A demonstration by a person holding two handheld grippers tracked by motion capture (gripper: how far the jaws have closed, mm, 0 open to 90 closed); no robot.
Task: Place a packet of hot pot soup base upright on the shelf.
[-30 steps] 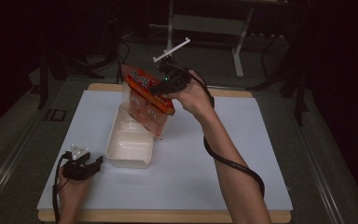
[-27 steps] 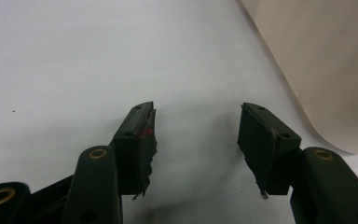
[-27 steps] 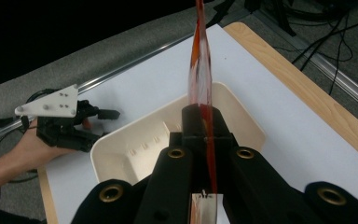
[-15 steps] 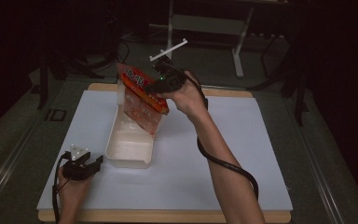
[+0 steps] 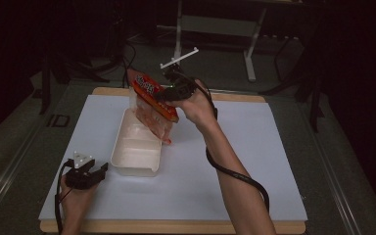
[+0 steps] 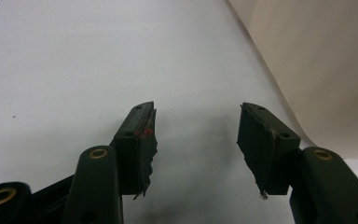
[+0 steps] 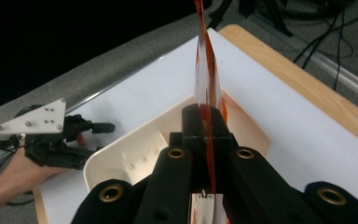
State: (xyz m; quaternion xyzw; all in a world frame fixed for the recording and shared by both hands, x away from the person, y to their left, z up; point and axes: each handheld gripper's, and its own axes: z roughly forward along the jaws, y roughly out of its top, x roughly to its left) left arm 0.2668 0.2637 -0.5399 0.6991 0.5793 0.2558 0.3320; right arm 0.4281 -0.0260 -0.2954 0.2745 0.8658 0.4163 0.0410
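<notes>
A red-and-clear snack bag [image 5: 152, 98] hangs tilted above the far end of a cream plastic container [image 5: 136, 169] that sits on the white mat. My right gripper [image 5: 165, 95] is shut on the bag's upper edge. In the right gripper view the jaws [image 7: 205, 121] pinch the thin bag [image 7: 208, 70] edge-on over the container [image 7: 107, 156]. My left gripper [image 5: 100, 171] rests on the mat near the front left corner, open with nothing in it. In the left gripper view its jaws [image 6: 196, 135] stand apart over bare mat, and the container wall [image 6: 326, 70] is at the right.
The white mat [image 5: 254, 147] covers a wooden table whose edge [image 5: 176, 226] runs along the front. A white metal stand [image 5: 215, 24] and cables lie on the dark floor beyond the table. The right gripper's cable [image 5: 235, 171] trails along the forearm.
The right hand has shifted slightly left with the bag, which has swung a little over the container's far end. The left gripper has not moved.
</notes>
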